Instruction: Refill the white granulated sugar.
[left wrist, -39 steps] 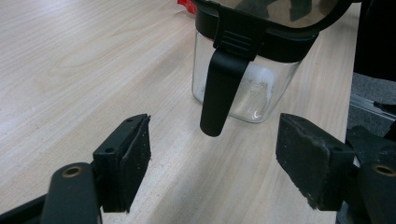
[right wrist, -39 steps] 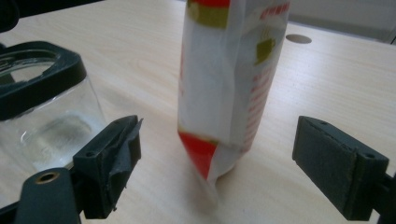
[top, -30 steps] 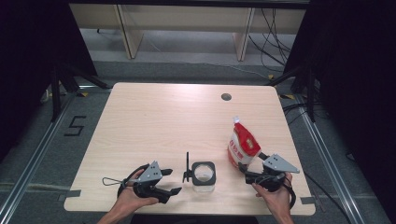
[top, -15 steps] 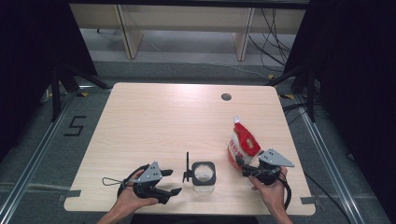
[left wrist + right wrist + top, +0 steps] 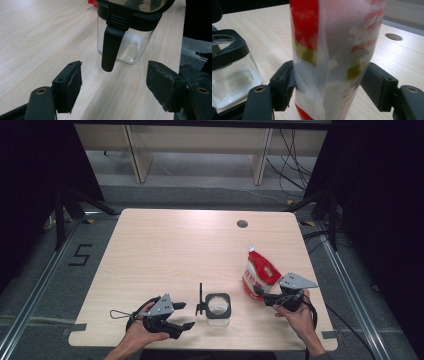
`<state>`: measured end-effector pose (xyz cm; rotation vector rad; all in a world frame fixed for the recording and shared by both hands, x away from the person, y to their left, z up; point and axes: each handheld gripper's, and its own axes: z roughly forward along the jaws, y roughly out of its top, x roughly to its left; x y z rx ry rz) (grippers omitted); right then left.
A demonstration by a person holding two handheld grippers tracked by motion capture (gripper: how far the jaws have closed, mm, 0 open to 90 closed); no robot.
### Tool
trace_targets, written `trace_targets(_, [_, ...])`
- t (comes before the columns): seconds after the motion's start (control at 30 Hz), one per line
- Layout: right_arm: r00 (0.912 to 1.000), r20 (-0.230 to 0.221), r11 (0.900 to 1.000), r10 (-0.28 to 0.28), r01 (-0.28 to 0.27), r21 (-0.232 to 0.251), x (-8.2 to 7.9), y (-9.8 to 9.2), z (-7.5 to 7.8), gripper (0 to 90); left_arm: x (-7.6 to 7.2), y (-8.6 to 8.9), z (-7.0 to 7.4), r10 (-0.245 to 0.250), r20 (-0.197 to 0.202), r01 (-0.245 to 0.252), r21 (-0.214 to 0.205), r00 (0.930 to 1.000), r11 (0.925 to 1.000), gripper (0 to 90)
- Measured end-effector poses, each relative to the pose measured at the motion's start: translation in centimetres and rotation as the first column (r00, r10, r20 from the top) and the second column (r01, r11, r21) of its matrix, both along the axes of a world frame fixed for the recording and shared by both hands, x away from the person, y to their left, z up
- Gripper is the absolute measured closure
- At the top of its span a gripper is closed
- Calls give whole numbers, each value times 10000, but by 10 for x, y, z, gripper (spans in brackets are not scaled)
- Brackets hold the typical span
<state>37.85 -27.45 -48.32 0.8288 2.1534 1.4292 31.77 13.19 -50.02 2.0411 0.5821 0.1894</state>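
Red-white pouch (image 5: 332,62) between right hand-held gripper (image 5: 329,85) jaws — its top cut off

This looks like a lab or recording studio. A bare wooden table (image 5: 165,255) stands on grey floor between metal rails (image 5: 35,290), with black curtains (image 5: 30,180) at both sides. Loose cables (image 5: 295,150) trail behind, and a taped "5" (image 5: 80,255) marks the floor.
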Motion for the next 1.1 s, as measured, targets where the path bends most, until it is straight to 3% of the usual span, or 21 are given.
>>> trace_targets(0.1, [9994,-120,9995,323,-322,50,3,-2,0,325,1,0,0,-188,-21,188,29,9998,9998,285])
trace_targets(0.13, [9979,92,9980,638,-637,-41,7,-6,-1,326,1,0,0,-192,-71,192,-9,9998,9998,286])
trace_targets(0.3, [9971,-73,9972,753,-754,-2,9,-7,1,327,1,0,0,-180,-76,180,-13,9998,9998,286])
trace_targets(0.33, [9984,-285,9985,497,-491,225,6,-5,-1,292,1,0,0,-140,9,140,-30,9999,9999,286])
trace_targets(0.43, [9997,-190,9998,177,-176,39,5,-5,-1,226,0,0,0,-51,-53,51,-47,10000,10000,285])
trace_targets(0.47, [9989,-385,9988,-265,281,406,2,-4,-4,202,0,1,0,-20,-18,21,33,10000,10000,285])
trace_targets(0.5, [9989,-385,9988,-265,281,406,2,-4,-4,202,0,1,0,-20,-18,21,33,10000,10000,285])
trace_targets(0.53, [9974,-553,9961,-465,504,719,1,0,-7,165,0,0,0,14,-60,-14,-63,10000,10000,285])
trace_targets(0.63, [9979,-282,9951,-584,605,787,0,2,-6,162,0,0,0,5,-55,-6,-61,10000,10000,284])
trace_targets(0.73, [9975,369,9956,-607,579,731,1,4,-6,157,0,0,0,-26,-84,25,-91,10000,10000,284])
trace_targets(0.77, [9976,-27,9923,-688,687,1034,-2,7,-7,156,1,0,0,-82,-58,82,-40,9999,10000,283])
trace_targets(0.8, [9972,331,9929,-676,640,1001,0,7,-8,156,0,0,0,-34,-29,34,-61,10000,10000,284])
trace_targets(0.9, [9957,59,9907,-921,910,1016,-3,9,-7,158,1,0,0,-147,-7,147,-7,9999,9999,283])
trace_targets(0.97, [9943,421,9912,-977,934,935,0,9,-8,160,1,0,0,-170,-101,170,-4,9998,9999,283])
trace_targets(1.0, [9945,315,9887,-998,955,1159,-1,11,-10,161,1,0,0,-188,-82,188,1,9998,9998,283])
trace_targets(1.1, [9955,376,9898,-867,818,1165,1,11,-11,166,1,0,0,-159,-62,159,-7,9999,9999,283])
